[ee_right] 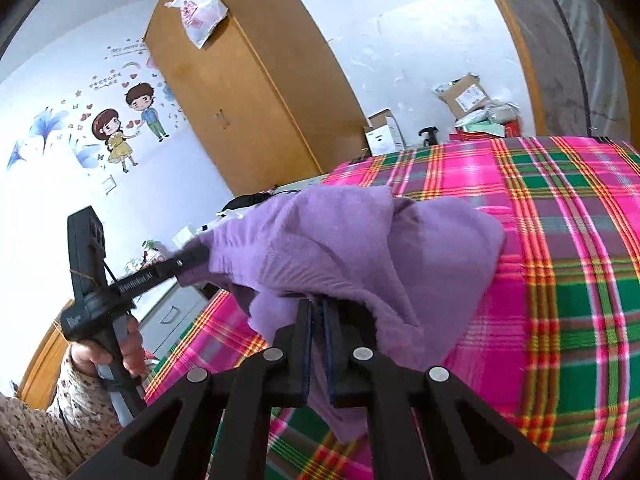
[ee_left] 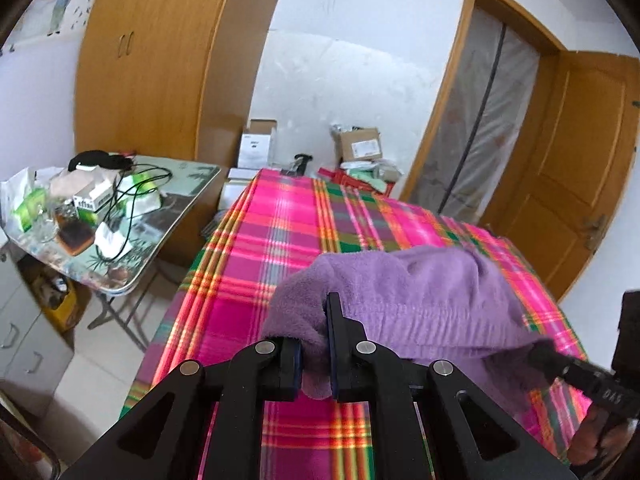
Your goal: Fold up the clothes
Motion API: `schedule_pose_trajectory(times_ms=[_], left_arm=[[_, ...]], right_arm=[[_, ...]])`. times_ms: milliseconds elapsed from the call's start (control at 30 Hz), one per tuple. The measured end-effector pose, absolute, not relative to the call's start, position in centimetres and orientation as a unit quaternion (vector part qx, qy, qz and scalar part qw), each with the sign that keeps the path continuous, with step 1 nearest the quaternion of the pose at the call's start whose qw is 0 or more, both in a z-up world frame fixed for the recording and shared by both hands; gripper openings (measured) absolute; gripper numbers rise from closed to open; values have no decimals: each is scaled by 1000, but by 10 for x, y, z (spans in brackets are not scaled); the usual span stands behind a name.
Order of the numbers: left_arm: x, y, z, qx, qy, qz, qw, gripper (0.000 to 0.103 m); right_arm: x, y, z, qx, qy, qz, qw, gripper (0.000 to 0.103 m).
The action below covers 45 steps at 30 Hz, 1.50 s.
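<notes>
A bed [ee_left: 288, 240] covered in a pink, green and orange plaid sheet [ee_right: 560, 280] is carrying a purple fleece garment [ee_left: 420, 300], which is lying bunched toward its near edge, partly raised off the sheet.

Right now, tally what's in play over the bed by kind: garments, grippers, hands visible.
Purple fleece garment: 1, lifted off the plaid bedsheet
Grippers: 2, left gripper and right gripper, each shut on the garment
Hands visible: 2, left hand, right hand
Total: 5
</notes>
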<state>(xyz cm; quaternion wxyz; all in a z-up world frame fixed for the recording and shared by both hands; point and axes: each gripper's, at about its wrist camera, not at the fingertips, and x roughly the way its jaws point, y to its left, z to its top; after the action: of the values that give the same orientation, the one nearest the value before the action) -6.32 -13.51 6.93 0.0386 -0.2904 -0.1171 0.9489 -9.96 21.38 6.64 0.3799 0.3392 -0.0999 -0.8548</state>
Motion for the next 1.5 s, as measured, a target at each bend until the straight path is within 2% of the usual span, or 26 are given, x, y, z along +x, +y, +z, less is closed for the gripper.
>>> schedule_pose_trajectory(times_ms=[167, 433, 567, 667, 800, 1067, 1333, 1433, 1500], left_arm=[[-67, -132, 52, -312, -111, 943, 18, 10], [-68, -129, 40, -322, -111, 940, 9, 10], [-68, -130, 39, -325, -113, 939, 10, 10], [-68, -131, 37, -328, -117, 937, 12, 10], [-69, -132, 33, -334, -119, 935, 13, 10], [-69, -130, 30, -344, -121, 931, 30, 10], [-43, -117, 52, -341, -115, 930, 74, 18], [-27, -104, 67, -324, -109, 933, 109, 22], [-16, -90, 75, -318, -113, 927, 165, 25]], right_arm=[[-87, 210, 65, 346, -82, -851, 386, 9], [-77, 260, 65, 339, -134, -860, 356, 18], [-84, 283, 50, 362, -134, -873, 299, 30], [-93, 295, 33, 389, -138, -873, 260, 31], [-109, 296, 15, 425, -155, -854, 257, 34], [-129, 270, 8, 446, -175, -822, 309, 45], [-133, 259, 14, 431, -200, -811, 341, 45], [-131, 251, 15, 430, -195, -809, 350, 37], [-130, 247, 16, 429, -196, -808, 353, 37]])
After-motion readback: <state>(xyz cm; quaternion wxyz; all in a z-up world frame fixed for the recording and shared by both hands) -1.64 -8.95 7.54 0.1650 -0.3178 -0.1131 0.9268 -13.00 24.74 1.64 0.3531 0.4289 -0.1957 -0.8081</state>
